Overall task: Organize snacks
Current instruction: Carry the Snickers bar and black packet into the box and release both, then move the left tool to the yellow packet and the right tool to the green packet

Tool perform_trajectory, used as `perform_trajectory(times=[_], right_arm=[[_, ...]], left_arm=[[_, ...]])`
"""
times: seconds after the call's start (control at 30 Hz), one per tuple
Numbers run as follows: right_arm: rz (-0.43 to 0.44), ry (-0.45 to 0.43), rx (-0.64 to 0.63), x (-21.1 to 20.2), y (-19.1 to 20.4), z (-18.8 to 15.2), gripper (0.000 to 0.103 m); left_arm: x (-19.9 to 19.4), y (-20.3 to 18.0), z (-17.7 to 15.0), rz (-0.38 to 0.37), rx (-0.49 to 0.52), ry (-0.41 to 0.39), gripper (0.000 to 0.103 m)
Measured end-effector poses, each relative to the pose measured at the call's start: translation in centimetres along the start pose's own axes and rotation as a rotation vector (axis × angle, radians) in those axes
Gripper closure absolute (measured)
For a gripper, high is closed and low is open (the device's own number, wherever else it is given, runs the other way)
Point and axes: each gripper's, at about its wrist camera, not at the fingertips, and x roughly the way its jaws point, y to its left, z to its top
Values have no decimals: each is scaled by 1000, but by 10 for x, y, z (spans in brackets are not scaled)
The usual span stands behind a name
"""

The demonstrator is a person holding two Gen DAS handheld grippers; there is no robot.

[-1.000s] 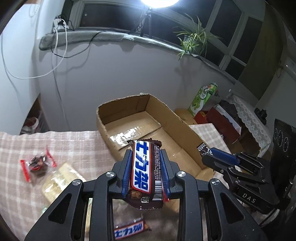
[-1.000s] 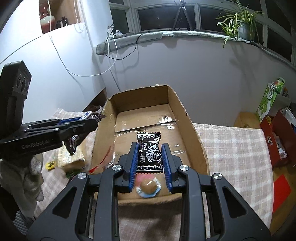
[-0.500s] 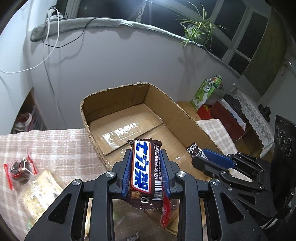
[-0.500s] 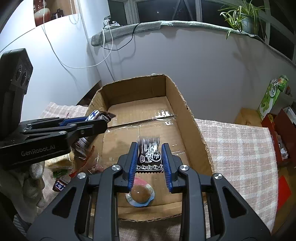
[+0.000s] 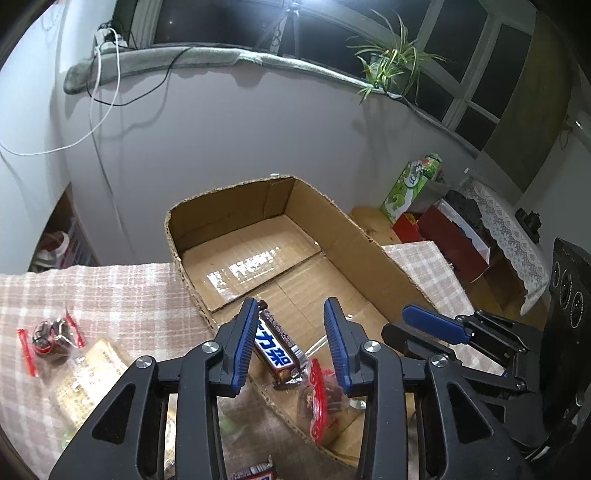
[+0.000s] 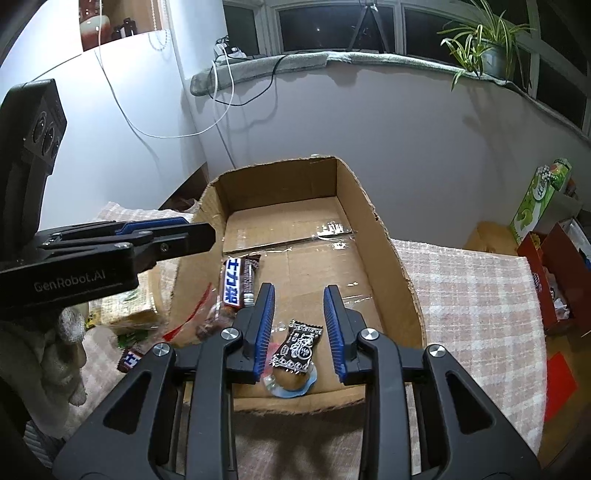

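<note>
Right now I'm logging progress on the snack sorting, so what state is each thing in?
cardboard box: open-topped, holding snacks.
chocolate bar: released, lying in the box.
black candy packet: released, lying in the box.
left gripper: jaws open, just widened, touching nothing.
right gripper: jaws open, packet loose between them.
red-edged snack bag: outside the box, on the checked cloth.

A pale wall point(image 5: 229, 122) curves behind the table, which is covered by a pink-and-white checked cloth point(image 6: 476, 295). Above it runs a window sill padded with grey fabric point(image 5: 177, 59), white and black cables point(image 5: 103, 92) hanging down from it. The windows point(image 6: 332, 26) are dark, a bright lamp point(image 5: 325, 5) glaring overhead. A spider plant point(image 6: 484, 48) stands on the sill. A green carton point(image 5: 410, 188) and red boxes point(image 5: 450, 236) sit low at the right.
</note>
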Motion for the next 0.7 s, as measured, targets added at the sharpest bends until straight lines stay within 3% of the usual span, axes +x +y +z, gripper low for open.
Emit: perform_trajectory(times=[0.4, 0.7], right_arm=[[49, -24, -27, -37, 33, -18, 75], [118, -4, -64, -53, 73, -48, 74]], left_arm=[[-52, 17, -17, 0, -34, -55, 68], [-103, 68, -52, 23, -139, -83, 68]])
